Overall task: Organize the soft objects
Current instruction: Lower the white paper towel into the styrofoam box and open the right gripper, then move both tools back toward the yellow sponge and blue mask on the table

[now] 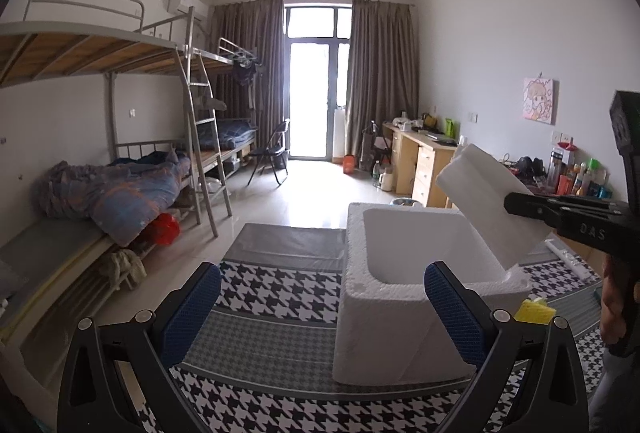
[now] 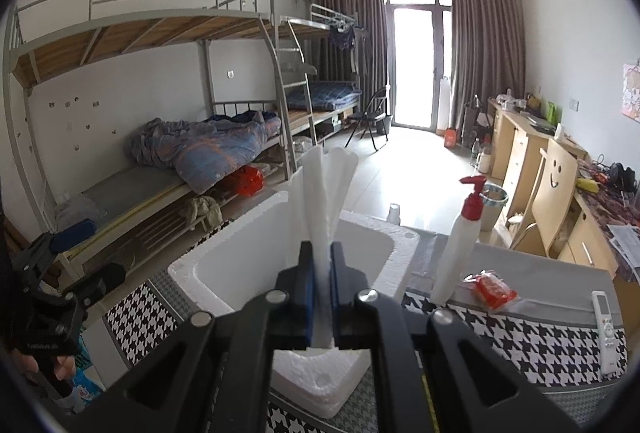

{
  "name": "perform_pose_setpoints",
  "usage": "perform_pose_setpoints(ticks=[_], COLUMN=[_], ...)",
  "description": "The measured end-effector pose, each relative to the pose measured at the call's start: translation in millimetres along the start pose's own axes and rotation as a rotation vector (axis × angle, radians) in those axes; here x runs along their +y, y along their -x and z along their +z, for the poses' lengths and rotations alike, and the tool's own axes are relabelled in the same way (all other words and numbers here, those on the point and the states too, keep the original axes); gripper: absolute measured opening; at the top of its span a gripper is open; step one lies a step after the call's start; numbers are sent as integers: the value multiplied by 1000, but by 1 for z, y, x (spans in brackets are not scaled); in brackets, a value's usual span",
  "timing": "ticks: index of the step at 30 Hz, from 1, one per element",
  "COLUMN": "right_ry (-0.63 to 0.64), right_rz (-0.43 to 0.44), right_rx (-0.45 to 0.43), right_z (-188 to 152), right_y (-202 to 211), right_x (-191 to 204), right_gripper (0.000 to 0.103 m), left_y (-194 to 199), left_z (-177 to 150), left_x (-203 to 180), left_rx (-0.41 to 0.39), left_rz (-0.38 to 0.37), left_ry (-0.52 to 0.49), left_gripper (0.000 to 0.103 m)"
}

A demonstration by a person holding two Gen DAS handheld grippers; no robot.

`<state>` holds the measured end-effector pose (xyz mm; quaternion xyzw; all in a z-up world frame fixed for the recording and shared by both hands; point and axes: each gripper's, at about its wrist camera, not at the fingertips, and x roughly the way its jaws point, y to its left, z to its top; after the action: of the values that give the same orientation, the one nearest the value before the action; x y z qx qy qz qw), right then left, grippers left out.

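Note:
A white foam box (image 1: pixel 360 313) (image 2: pixel 396 249) stands open-topped on the houndstooth cloth (image 1: pixel 280 293). My right gripper (image 2: pixel 322 273) (image 1: pixel 516 203) is shut on a white foam slab (image 2: pixel 326 185) (image 1: pixel 484 201), which tilts above the box's right rim. My left gripper (image 1: pixel 322 307) is open, nothing between its blue pads (image 1: pixel 192 309), and it faces the box's near side. A yellow sponge (image 1: pixel 534 311) lies just right of the box. In the right wrist view the left gripper (image 2: pixel 44 313) shows at the far left, held by a hand.
A white pump bottle with a red top (image 2: pixel 460 245), a red packet (image 2: pixel 490 289) and a white remote (image 2: pixel 606 329) lie on the cloth to the right of the box. Bunk beds (image 1: pixel 120 193) line the left wall, desks (image 2: pixel 520 153) the right.

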<state>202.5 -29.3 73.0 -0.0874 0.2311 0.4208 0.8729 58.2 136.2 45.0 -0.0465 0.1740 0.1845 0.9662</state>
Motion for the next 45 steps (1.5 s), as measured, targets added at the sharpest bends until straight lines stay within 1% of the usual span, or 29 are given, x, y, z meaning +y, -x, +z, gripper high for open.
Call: perform_pose_setpoints(ticks=[12,13,14,15,17,19,22,30,34,45], right_ry=[0,0,-1,-2,2,15,19,30,29,25], right_rz=[6,6,6,8,4,-5,9,9,4,-8], right_rx=[75,80,82,83,71,49,45,29,15,-30], right_z=[-3,-3,-3,-3,-4,-3,-2,-2,-4,-7], right_y=[-25,-26,-27,-28,-26,-22,-19,-7,0,22], right_x=[2,3,4,5,7,9,8,12,9,5], right_gripper=[10,15,26,34,69,78,78,79,84,85], left_y=[-4,-5,-5,-6,-7,-7,-7,0,4,15], left_z=[-11,-11,-12,-12,-13,-14,-16,-15,-14,-14], left_x=[8,8,9,9,9,9,9,6,1,-17], left_rx=[25,27,31,34,42,46,52,52,49,39], left_rz=[11,12,13,12,13,12,12,1,-8,-41], left_ry=[19,19,20,19,20,21,23,11,1,-18], left_gripper=[102,102,102,102,102,102,102,102,102,102])
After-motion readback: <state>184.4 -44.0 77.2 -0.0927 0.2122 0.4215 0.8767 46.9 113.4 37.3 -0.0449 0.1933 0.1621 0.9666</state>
